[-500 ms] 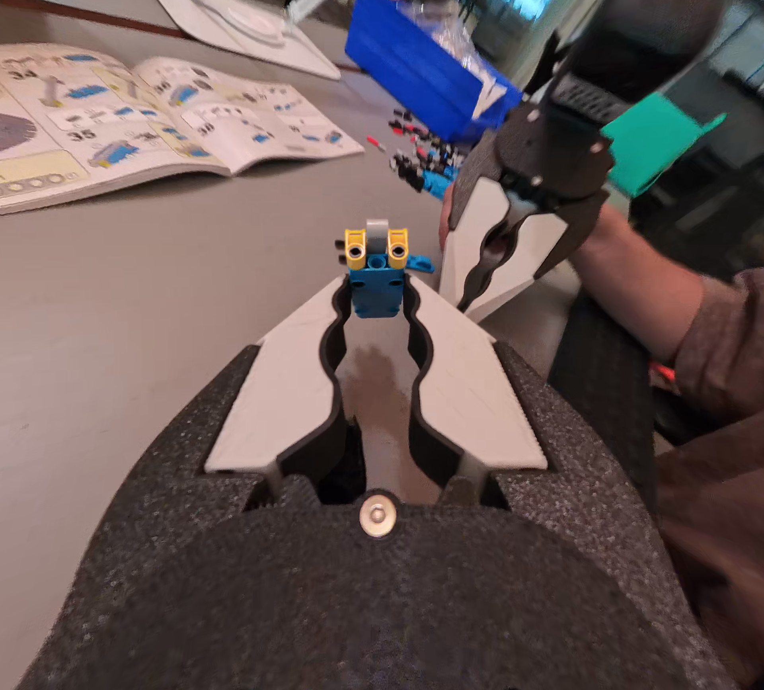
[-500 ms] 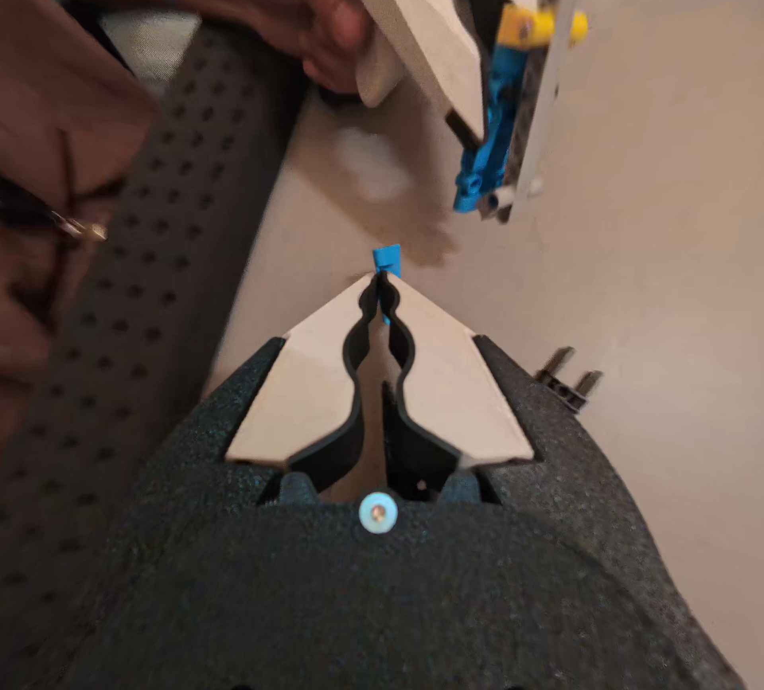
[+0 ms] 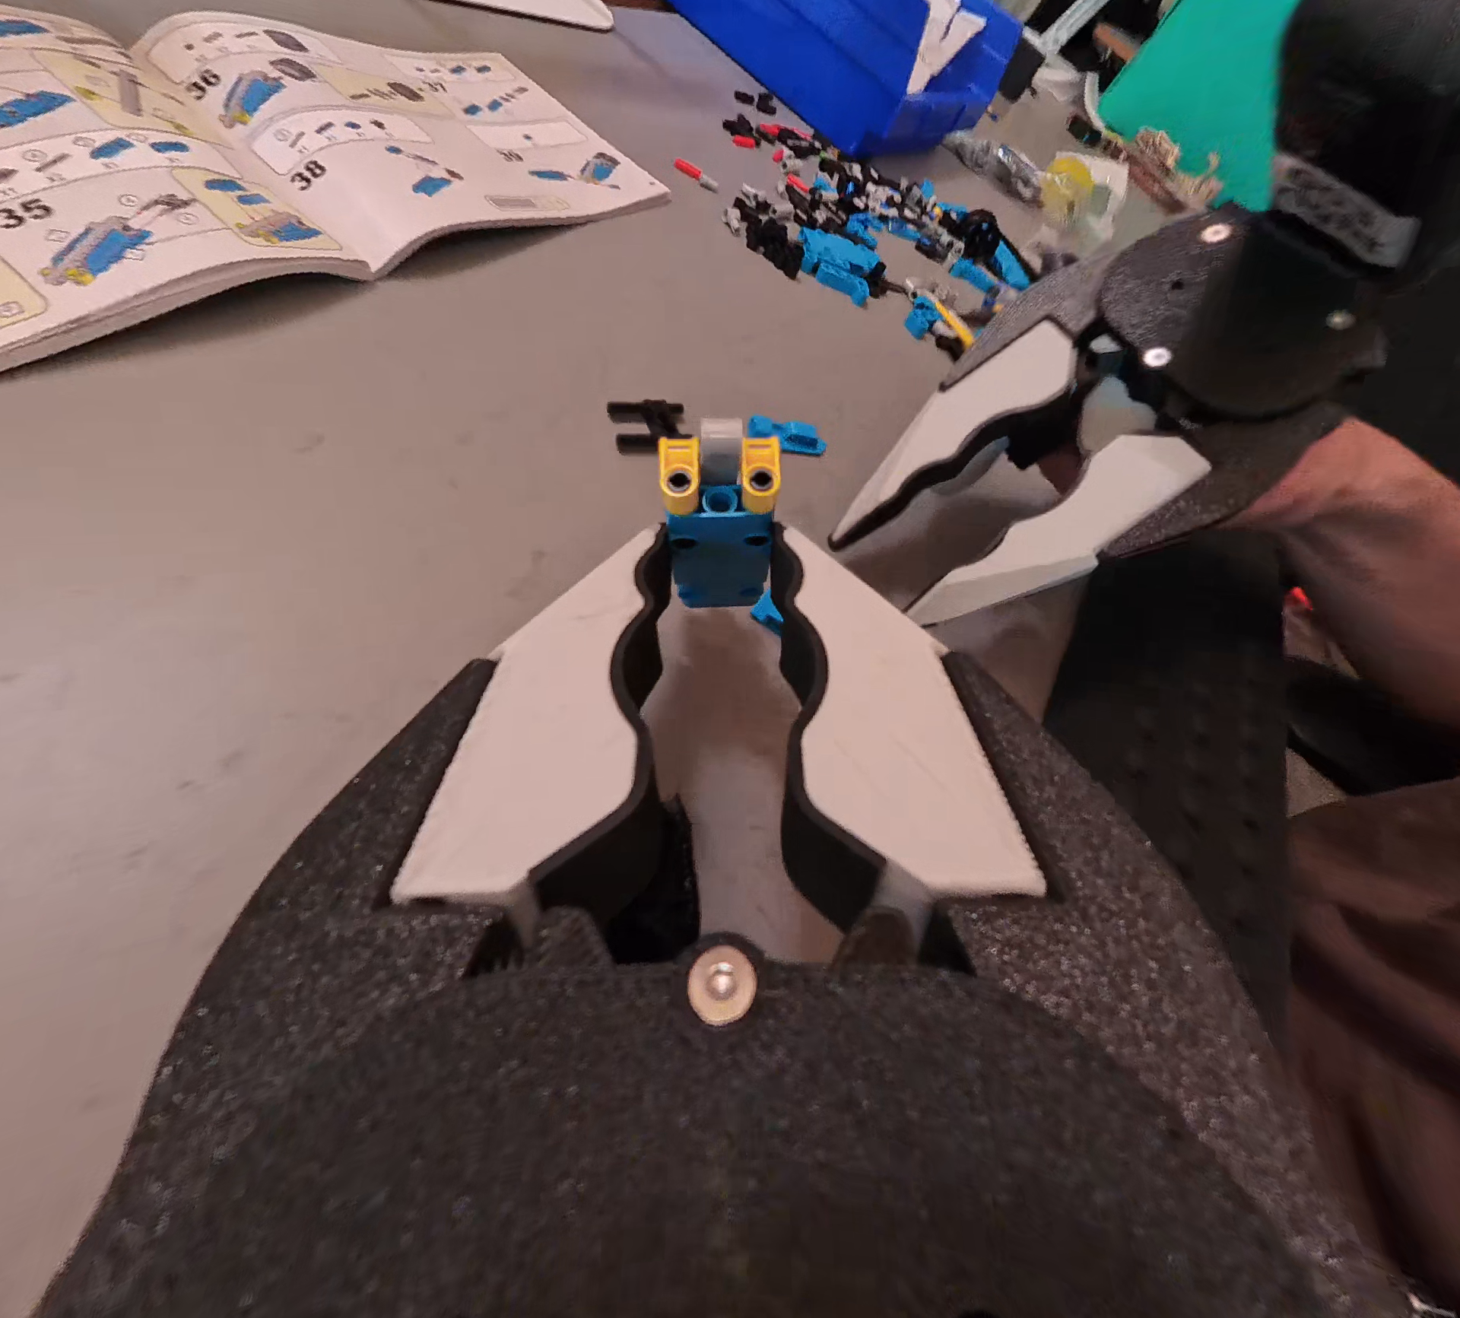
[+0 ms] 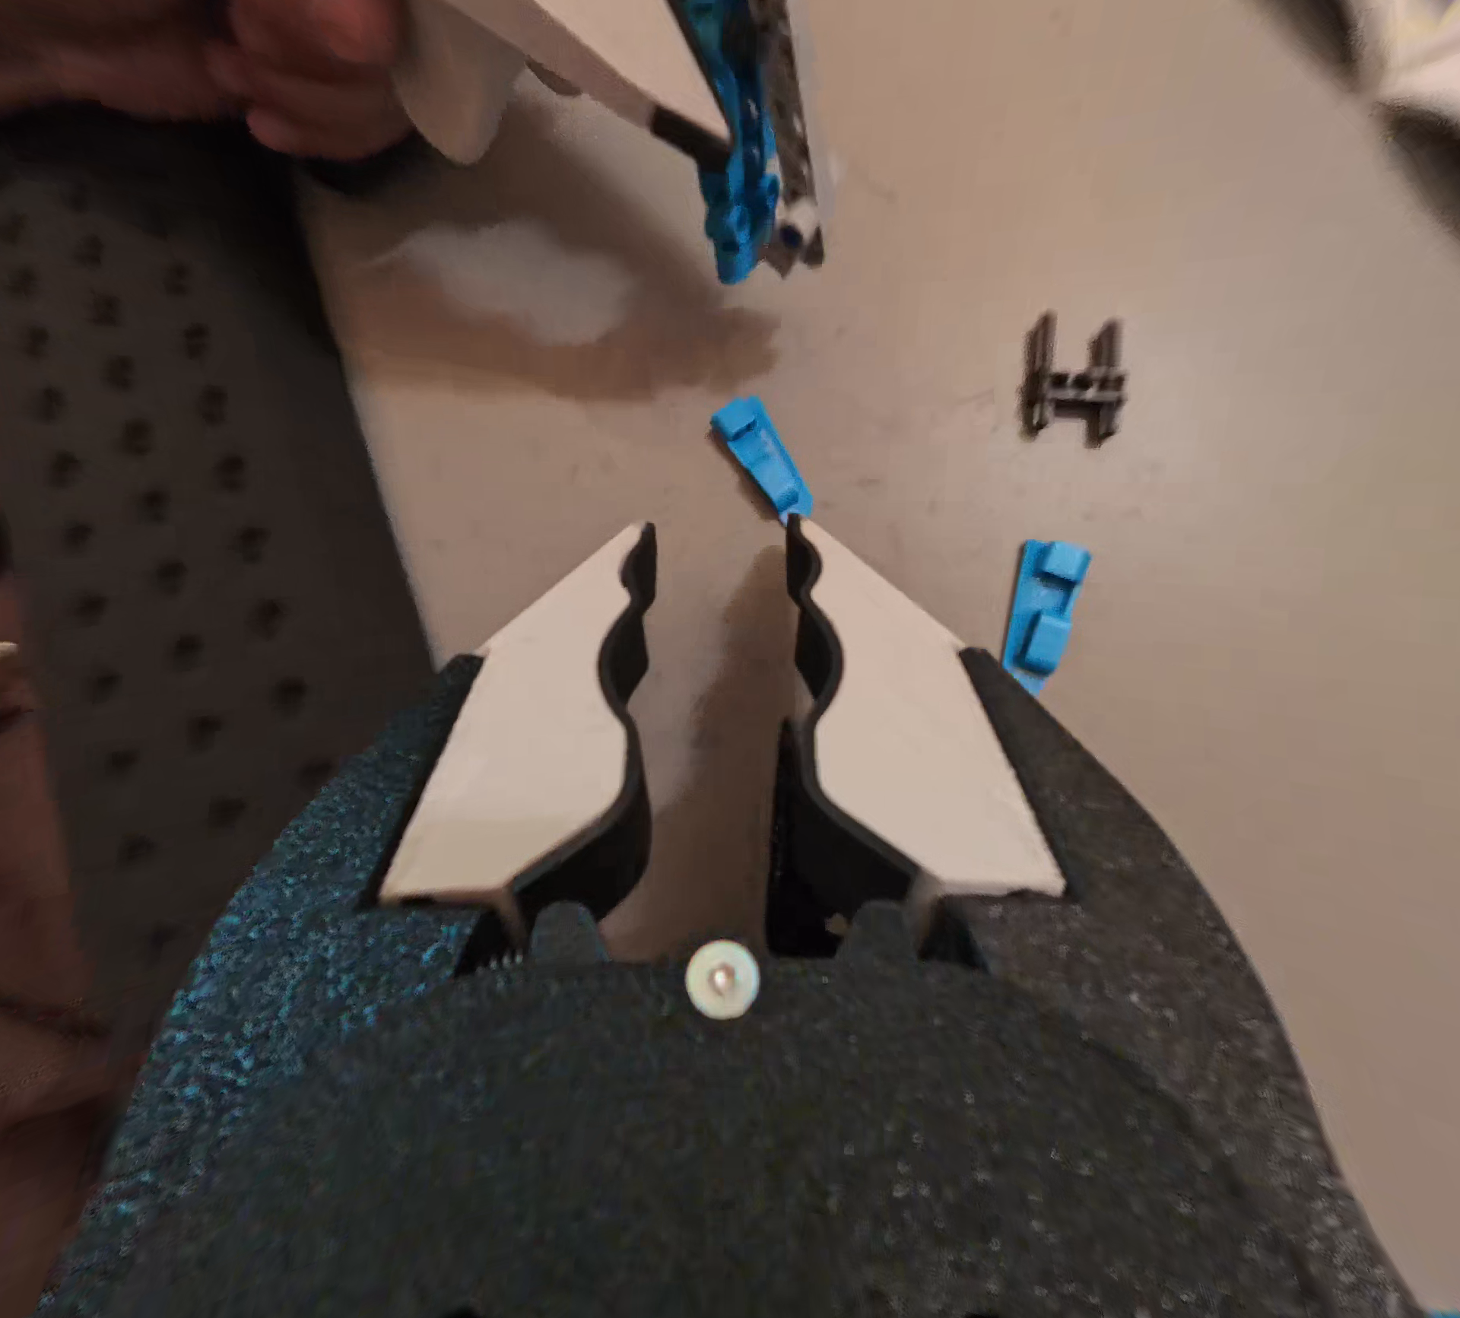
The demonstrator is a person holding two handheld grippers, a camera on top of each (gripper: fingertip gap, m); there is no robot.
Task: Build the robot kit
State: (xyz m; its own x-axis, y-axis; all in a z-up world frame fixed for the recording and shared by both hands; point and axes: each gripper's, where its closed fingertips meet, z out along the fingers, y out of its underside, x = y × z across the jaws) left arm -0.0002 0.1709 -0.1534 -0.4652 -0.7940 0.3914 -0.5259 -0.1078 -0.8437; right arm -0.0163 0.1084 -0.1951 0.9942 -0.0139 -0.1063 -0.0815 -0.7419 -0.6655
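While the left gripper [image 3: 719, 553] has its fingertips pressed against the two sides of a small brick assembly [image 3: 719, 529], that piece juts straight out past the tips, its long axis running along the fingers, with the blue block seated between them and two yellow connectors and a grey part at the far end. From the right wrist view the same assembly [image 4: 743, 118] reads as a long, narrow strip held clear of the grey table [image 3: 237, 569], yellow end farthest from the camera and blue end nearest. The right gripper [image 4: 719, 529] stands with its jaws parted by a clear gap and nothing between them; a small blue clip [image 4: 760, 452] lies on the table just at its right fingertip (touching or not, I cannot tell). A second blue clip [image 4: 1043, 608] lies beside that finger, and a black H-shaped connector [image 4: 1073, 381] sits farther off. Half a second ago the right gripper was pinched on a small blue piece, which it no longer holds, and it has since dropped lower beside the left one; the left gripper's grip is unchanged. Beyond lie an open instruction booklet [image 3: 276, 158], loose parts [image 3: 853, 229] and a blue bin [image 3: 798, 0].
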